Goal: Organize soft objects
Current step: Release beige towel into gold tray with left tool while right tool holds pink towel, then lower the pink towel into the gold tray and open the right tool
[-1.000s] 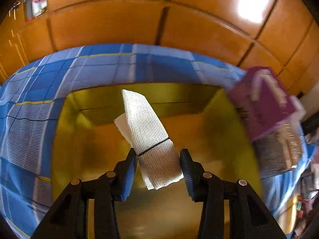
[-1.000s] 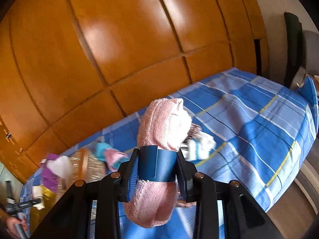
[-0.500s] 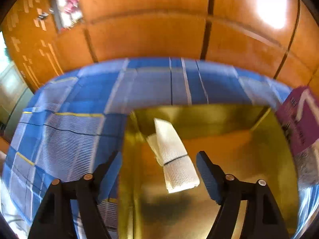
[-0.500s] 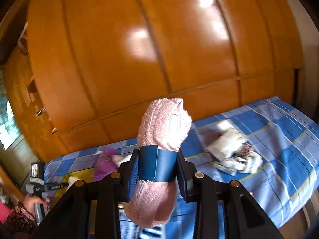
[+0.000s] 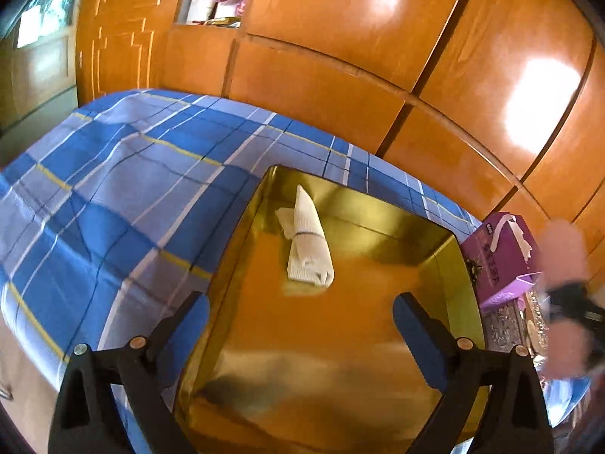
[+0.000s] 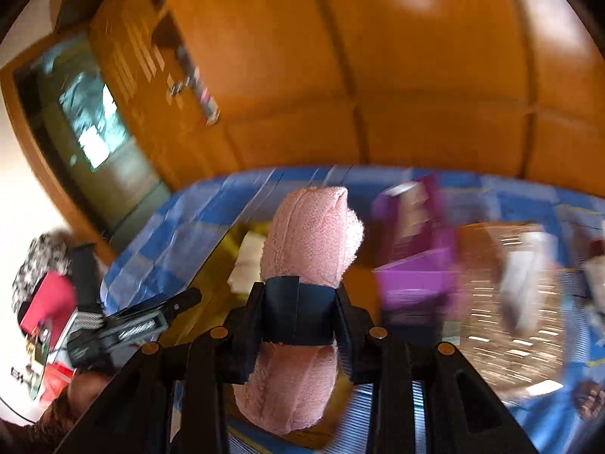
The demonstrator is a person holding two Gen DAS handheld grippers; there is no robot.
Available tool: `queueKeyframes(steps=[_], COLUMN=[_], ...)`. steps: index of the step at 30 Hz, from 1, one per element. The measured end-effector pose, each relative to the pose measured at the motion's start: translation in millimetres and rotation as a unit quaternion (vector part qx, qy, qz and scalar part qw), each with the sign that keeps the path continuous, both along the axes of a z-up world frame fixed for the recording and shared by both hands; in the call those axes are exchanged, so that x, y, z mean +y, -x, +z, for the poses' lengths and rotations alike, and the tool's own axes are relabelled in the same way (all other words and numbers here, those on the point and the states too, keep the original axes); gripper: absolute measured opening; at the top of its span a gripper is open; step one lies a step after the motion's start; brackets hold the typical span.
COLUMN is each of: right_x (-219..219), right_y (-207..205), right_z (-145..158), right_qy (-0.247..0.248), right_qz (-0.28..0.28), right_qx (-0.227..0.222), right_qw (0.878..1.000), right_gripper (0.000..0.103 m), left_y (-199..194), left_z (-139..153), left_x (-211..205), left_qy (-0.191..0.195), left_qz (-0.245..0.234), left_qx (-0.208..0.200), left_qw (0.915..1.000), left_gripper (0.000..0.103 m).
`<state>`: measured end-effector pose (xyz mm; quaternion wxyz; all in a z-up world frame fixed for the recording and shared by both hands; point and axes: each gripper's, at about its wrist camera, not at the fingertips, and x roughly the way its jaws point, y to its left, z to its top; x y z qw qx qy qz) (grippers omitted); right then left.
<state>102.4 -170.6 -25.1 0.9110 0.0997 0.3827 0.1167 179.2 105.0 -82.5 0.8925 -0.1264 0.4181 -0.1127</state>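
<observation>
A white rolled cloth (image 5: 308,242) lies inside the shiny gold box (image 5: 446,265), toward its far wall. My left gripper (image 5: 302,314) hangs above the box on the near side of the roll. Its jaws are opening wide and nothing is between them. My right gripper (image 6: 298,302) is shut on a pink rolled towel (image 6: 314,238) and holds it upright over the bed, with the gold box (image 6: 211,272) and white cloth (image 6: 247,261) just beyond. In the left wrist view the pink towel (image 5: 563,249) shows as a blur at the right edge.
A purple box (image 5: 503,253) and a glittery box (image 5: 510,325) stand right of the gold box. All rest on a blue plaid bedsheet (image 5: 113,189). Orange wooden wardrobe doors (image 5: 340,75) rise behind the bed. The left gripper (image 6: 132,325) and a person's hand (image 6: 87,382) show lower left.
My left gripper let go of the white roll, which now lies in the gold box, and drew back with its jaws spread. My right gripper swung left, carrying the pink towel toward the box.
</observation>
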Motion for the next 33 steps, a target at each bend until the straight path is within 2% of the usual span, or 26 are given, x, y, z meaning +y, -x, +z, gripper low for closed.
queueKeyframes(steps=[5,9,12,18,21,23,25,26,29,33], right_x=[41.7,54.6,54.1,70.1,72.5,75.2,74.9,73.5,67.9,64.7], right_y=[-65.1,-104.6,-125.4,-159.0,-172.8,-177.1,-177.9,-177.0,-166.1,-139.0], right_z=[-44.5,-82.3,-99.8,-119.7,-132.4,-135.7,-134.8,-133.5,-121.6,-94.8], right_qy=[0.035,0.022,0.004,0.005,-0.033,-0.060,-0.060,-0.054,-0.018,0.018], right_qz=[0.023,0.016,-0.006,-0.028,-0.032,-0.025,-0.030,-0.035,-0.048,-0.054], right_qx=[0.068,0.119,0.149,0.162,0.186,0.191,0.189,0.186,0.174,0.132], right_qw=[0.997,0.992,0.989,0.986,0.981,0.979,0.980,0.980,0.983,0.990], right_gripper=[0.034,0.034,0.034,0.035,0.037,0.038,0.041,0.045,0.045,0.045], left_y=[12.3,17.3,20.1,20.0,20.4,20.5,20.9,20.9,22.1,22.7], left_z=[-0.6,-3.4,-4.9,-5.3,-5.3,-5.3,-5.0,-4.9,-3.4,-4.8], left_x=[19.4,37.5,45.4,53.2,52.8,53.1,52.9,52.8,52.4,45.1], left_qy=[0.017,0.036,0.041,0.061,0.063,0.066,0.065,0.065,0.067,0.070], left_qz=[0.022,0.038,0.045,0.054,0.055,0.056,0.057,0.058,0.059,0.050], left_qx=[0.002,0.015,0.019,0.027,0.030,0.031,0.032,0.033,0.029,0.033], left_qw=[0.9996,0.9985,0.9980,0.9963,0.9961,0.9957,0.9957,0.9957,0.9956,0.9958], left_gripper=[0.100,0.101,0.101,0.101,0.101,0.101,0.101,0.101,0.101,0.101])
